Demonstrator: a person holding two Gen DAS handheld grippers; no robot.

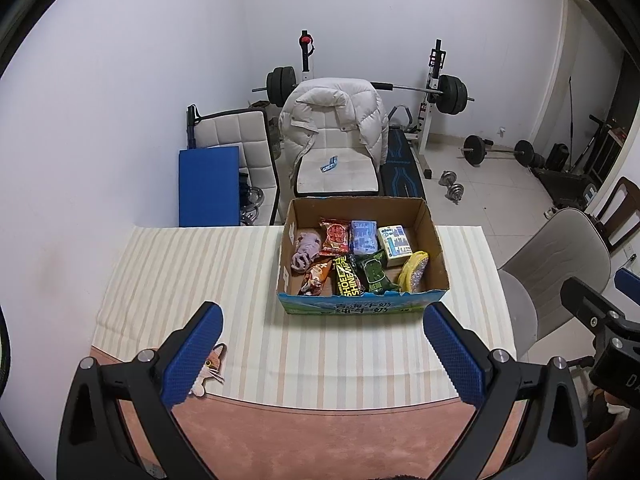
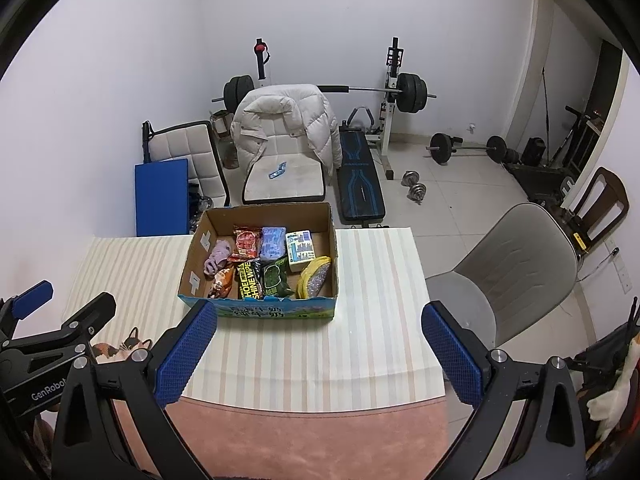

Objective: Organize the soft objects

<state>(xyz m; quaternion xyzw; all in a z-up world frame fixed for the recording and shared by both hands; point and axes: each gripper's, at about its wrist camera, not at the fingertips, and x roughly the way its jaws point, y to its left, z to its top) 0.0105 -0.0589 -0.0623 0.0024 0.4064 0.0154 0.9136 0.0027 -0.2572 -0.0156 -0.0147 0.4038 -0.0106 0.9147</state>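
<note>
It was a room in a home, used as a gym: behind the striped table [image 1: 200, 264] stood a barbell rack [image 1: 432, 88], beside it a weight bench [image 1: 402, 168], dumbbells [image 1: 452, 186] and a jacket-draped chair [image 1: 336, 136].

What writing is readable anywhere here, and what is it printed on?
"SHOE SHINE WIPE": black-and-yellow packet in the cardboard box.
"GenRobot", cut off at the edge: body of the left gripper.
"纯牛奶": box's blue front panel; the line above is blurred.
Other packets' print: too small.
</note>
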